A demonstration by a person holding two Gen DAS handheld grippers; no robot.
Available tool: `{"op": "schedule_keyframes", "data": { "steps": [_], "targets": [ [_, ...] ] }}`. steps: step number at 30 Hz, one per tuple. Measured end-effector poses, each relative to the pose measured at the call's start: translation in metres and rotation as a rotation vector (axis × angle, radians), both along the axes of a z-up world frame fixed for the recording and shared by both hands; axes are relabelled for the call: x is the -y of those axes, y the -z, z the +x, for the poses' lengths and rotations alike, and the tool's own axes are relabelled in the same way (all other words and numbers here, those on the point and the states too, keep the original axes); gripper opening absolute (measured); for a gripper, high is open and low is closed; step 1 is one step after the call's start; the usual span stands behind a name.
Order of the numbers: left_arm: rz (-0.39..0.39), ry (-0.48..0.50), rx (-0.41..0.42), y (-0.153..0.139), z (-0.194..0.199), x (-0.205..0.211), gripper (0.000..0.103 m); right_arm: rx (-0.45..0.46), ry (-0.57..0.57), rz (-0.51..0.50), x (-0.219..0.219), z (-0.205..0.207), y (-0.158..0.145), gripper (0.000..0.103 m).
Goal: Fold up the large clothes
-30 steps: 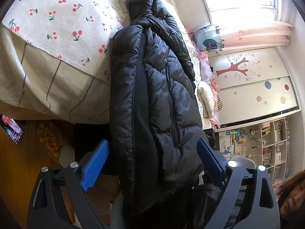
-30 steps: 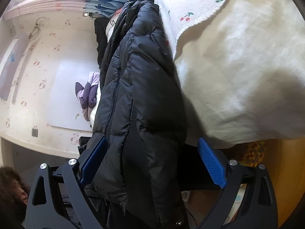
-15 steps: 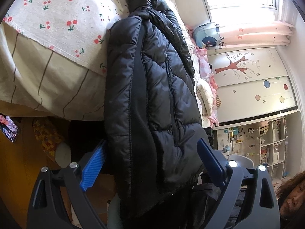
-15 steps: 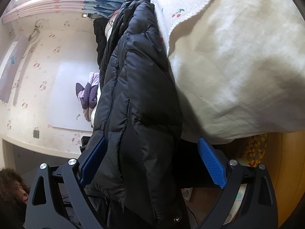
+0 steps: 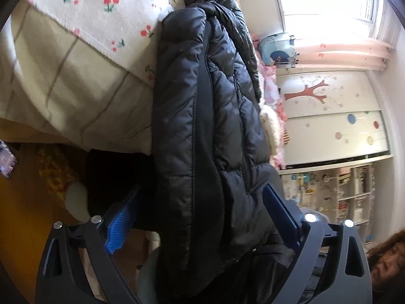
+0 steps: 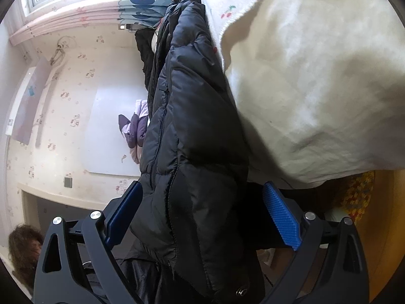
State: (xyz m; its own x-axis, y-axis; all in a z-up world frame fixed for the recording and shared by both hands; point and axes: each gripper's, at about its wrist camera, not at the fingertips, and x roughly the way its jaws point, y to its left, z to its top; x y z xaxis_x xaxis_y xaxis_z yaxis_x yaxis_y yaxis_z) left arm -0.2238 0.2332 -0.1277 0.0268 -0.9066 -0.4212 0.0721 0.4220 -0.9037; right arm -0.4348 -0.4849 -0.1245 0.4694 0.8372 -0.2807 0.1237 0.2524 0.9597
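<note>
A black quilted puffer jacket (image 5: 202, 126) lies lengthwise on the bed, and its lower end hangs over the mattress edge. In the left wrist view the hem hangs between the wide-apart blue fingers of my left gripper (image 5: 200, 215), which is open and pinches nothing. The right wrist view shows the same jacket (image 6: 197, 139) from its other side. Its hem, with a metal snap, hangs between the spread fingers of my right gripper (image 6: 202, 214), also open. The hood end lies far up the bed.
The bed carries a white cherry-print blanket (image 5: 101, 12) over a cream sheet (image 6: 316, 88). Below it are a wooden floor (image 5: 20, 215) and a yellow patterned mat (image 5: 53, 169). A wardrobe (image 5: 329, 116), shelves (image 5: 341, 192), a purple garment (image 6: 134, 131) and a person's head (image 5: 384, 261) are nearby.
Both grippers have moved a little closer along the jacket, so its hanging hem sits deeper between the fingers. Both stay wide open.
</note>
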Motion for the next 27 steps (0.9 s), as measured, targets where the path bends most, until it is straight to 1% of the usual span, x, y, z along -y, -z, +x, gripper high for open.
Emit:
{"op": "schedule_keyframes", "data": {
  "steps": [2,4,7,9,10,11,12,13,14,16,17,19,20,21,22,23,24,26,27],
  "targets": [
    [-0.042,0.011,0.002,0.003,-0.002,0.007,0.093,0.004,-0.008,0.018,-0.002,0.001,0.004,0.092],
    [-0.06,0.032,0.002,0.005,-0.003,0.018,0.095,0.0,-0.014,0.019,-0.003,0.004,0.008,0.092],
    [-0.061,0.065,-0.01,0.01,-0.005,0.033,0.095,0.003,-0.033,0.025,-0.007,0.006,0.011,0.092],
    [-0.059,0.069,-0.016,0.01,-0.004,0.039,0.095,0.027,-0.043,0.029,-0.009,0.007,0.01,0.092],
    [-0.055,0.07,-0.015,0.01,-0.005,0.041,0.094,0.051,-0.045,0.032,-0.011,0.007,0.008,0.083],
    [-0.028,0.07,-0.011,0.009,-0.006,0.044,0.094,0.08,-0.049,0.04,-0.014,0.007,0.007,0.063],
    [0.001,0.071,-0.008,0.009,-0.007,0.045,0.094,0.096,-0.062,0.043,-0.019,0.008,0.005,0.053],
    [0.03,0.075,-0.011,0.01,-0.008,0.048,0.088,0.098,-0.076,0.025,-0.026,0.01,0.003,0.04],
    [0.041,0.077,-0.015,0.011,-0.009,0.05,0.084,0.105,-0.086,0.014,-0.03,0.009,0.003,0.027],
    [0.067,0.061,-0.008,0.009,-0.013,0.052,0.068,0.123,-0.094,-0.002,-0.034,0.008,0.001,0.019],
    [0.073,0.052,-0.002,0.007,-0.013,0.051,0.063,0.135,-0.091,-0.001,-0.035,0.007,-0.002,0.015],
    [0.111,0.024,0.024,-0.005,-0.018,0.054,0.044,0.175,-0.082,0.013,-0.035,0.005,-0.013,0.013],
    [0.122,0.019,0.039,-0.012,-0.019,0.054,0.038,0.223,-0.069,0.045,-0.033,0.004,-0.025,0.013],
    [0.128,0.013,0.066,-0.024,-0.021,0.054,0.03,0.269,-0.057,0.089,-0.031,0.002,-0.035,0.013],
    [0.119,0.01,0.087,-0.032,-0.023,0.054,0.027,0.294,-0.05,0.121,-0.029,0.002,-0.041,0.015],
    [0.093,0.007,0.113,-0.042,-0.023,0.051,0.027,0.3,-0.057,0.167,-0.026,0.004,-0.045,0.018],
    [0.081,0.01,0.123,-0.046,-0.022,0.049,0.027,0.285,-0.077,0.171,-0.025,0.006,-0.044,0.022],
    [0.054,0.028,0.085,-0.042,-0.021,0.043,0.029,0.217,-0.123,0.139,-0.027,0.007,-0.033,0.045],
    [0.054,0.029,0.051,-0.035,-0.02,0.04,0.034,0.181,-0.144,0.134,-0.03,0.006,-0.026,0.048]
  ]
}}
